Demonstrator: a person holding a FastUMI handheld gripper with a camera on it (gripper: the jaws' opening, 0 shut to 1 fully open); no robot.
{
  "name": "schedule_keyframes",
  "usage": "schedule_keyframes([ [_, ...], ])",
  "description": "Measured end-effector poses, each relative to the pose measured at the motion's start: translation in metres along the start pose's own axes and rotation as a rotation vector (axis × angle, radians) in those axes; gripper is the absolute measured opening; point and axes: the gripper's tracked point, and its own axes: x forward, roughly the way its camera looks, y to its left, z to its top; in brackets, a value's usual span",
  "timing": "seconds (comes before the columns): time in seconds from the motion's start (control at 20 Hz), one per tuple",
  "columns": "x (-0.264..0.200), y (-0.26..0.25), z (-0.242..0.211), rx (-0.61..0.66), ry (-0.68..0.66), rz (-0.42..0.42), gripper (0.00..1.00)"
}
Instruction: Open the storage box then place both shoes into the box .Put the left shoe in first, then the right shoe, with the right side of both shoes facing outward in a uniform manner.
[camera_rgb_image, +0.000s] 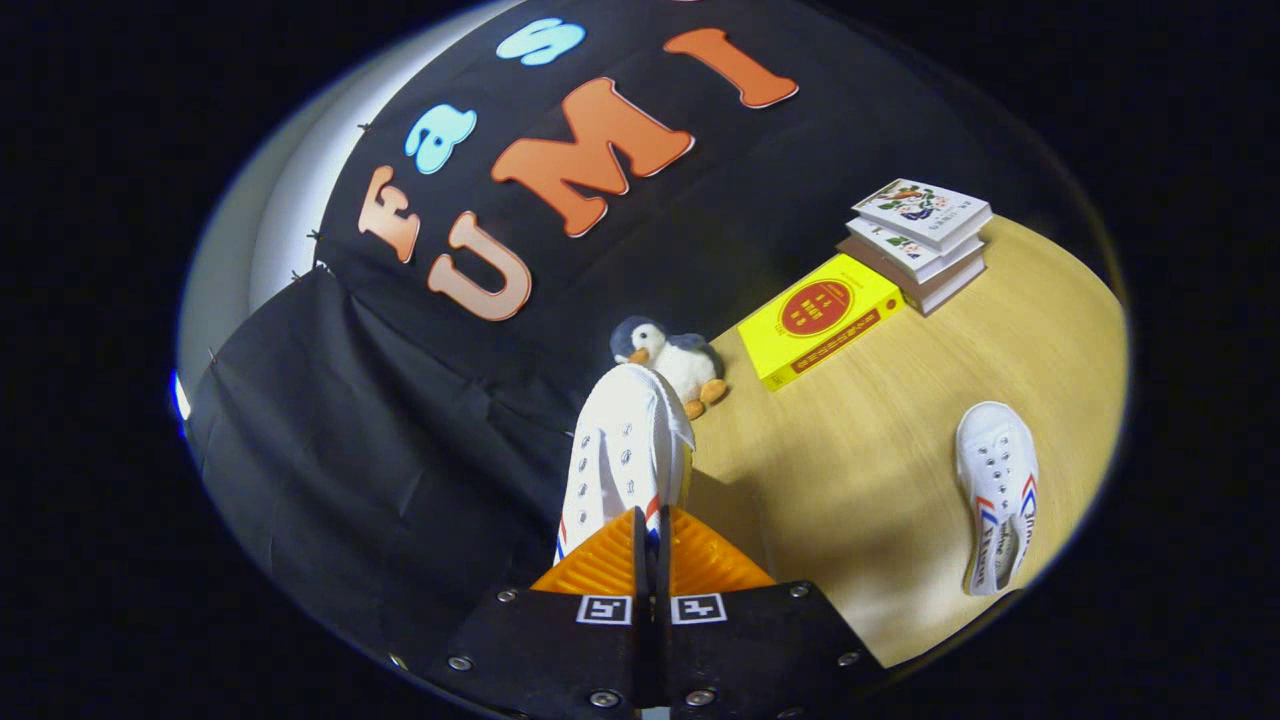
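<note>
Fingers (651, 535) pinched on white shoe (625, 450), toe pointing ahead

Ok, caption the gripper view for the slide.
Gripper shut on white shoe, lifted above the table; second shoe lies flat.

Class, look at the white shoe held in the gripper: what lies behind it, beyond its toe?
The gripper is shut on the held white shoe. Just beyond its toe sits a penguin plush toy on the wooden table. The shoe covers the penguin's lower front, so that part cannot be seen.
</note>
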Motion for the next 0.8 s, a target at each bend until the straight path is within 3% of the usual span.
schedule_keyframes([
  [0.3, 0.055, 0.047, -0.076, -0.037, 0.11, 0.018, 0.0],
  [0.6, 0.103, 0.033, -0.13, -0.084, 0.178, -0.131, 0.0],
  [0.8, 0.115, 0.034, -0.147, -0.099, 0.195, -0.16, 0.0],
])
